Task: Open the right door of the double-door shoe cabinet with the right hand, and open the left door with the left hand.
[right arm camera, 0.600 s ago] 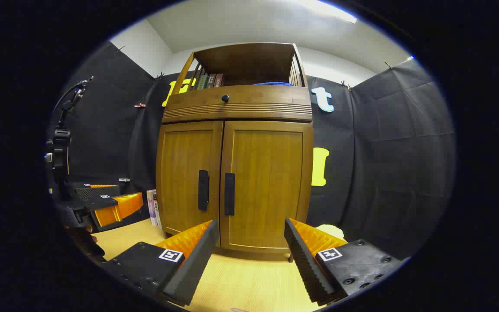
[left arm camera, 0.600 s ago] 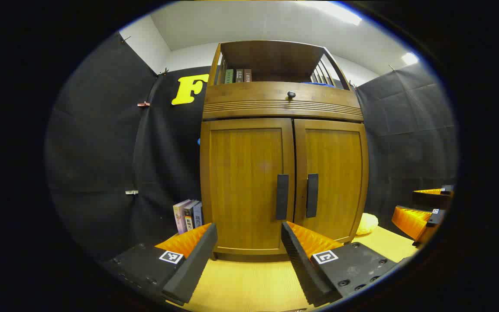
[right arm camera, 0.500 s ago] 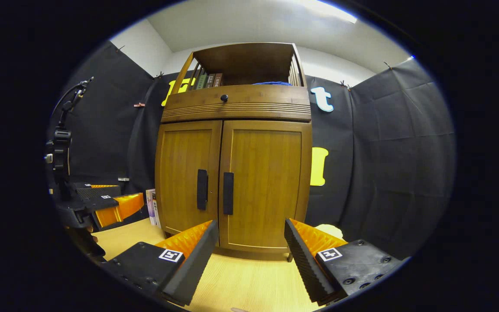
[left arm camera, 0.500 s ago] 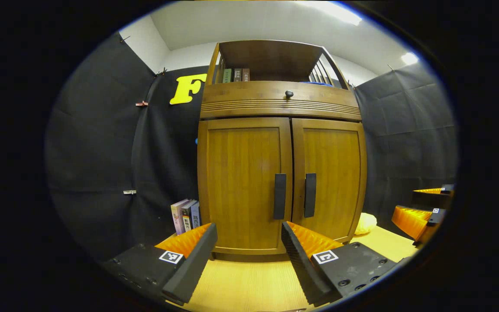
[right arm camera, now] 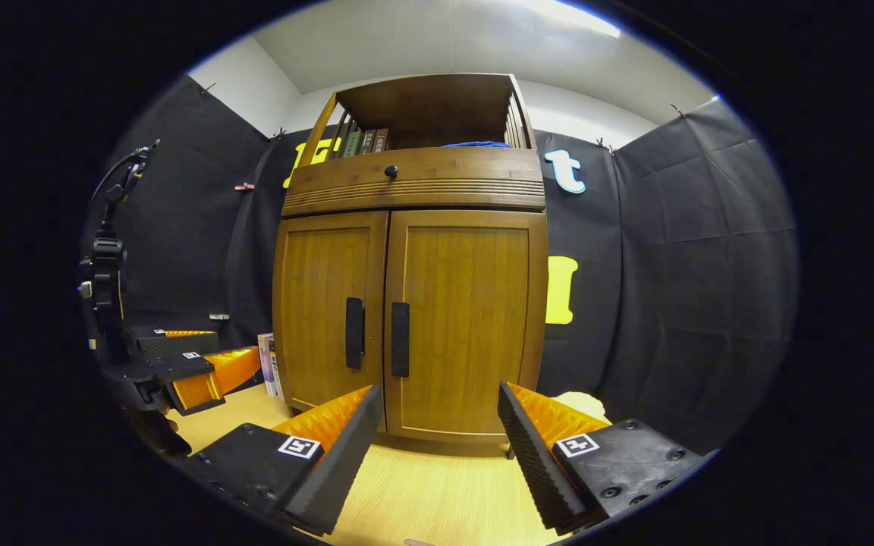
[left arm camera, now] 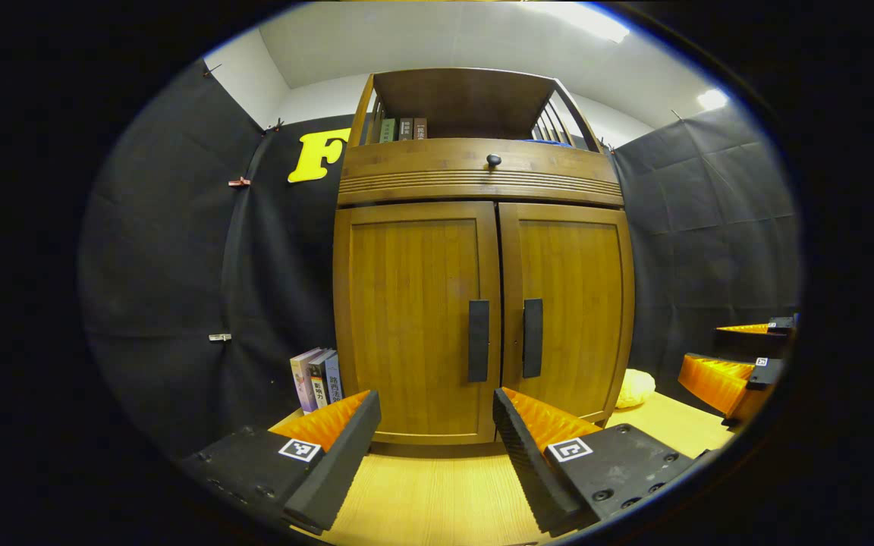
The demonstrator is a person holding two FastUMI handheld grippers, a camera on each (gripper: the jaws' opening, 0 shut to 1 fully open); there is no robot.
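We hold both grippers in front of the cabinet, which stands on the pale wood floor against the black cloth. Both doors are shut: the left door and the right door meet at the middle, each with a dark upright handle beside the seam — the left handle and the right handle.

In the left gripper view, the left gripper is spread wide with nothing between its fingers, well short of the doors. The right gripper is likewise spread and empty in its own view, facing the right door — clear of the right handle.

Above the doors sits a drawer with a small knob, and books stand on the open shelf on top. More books stand on the floor left of the cabinet, and a yellow cushion lies to its right.
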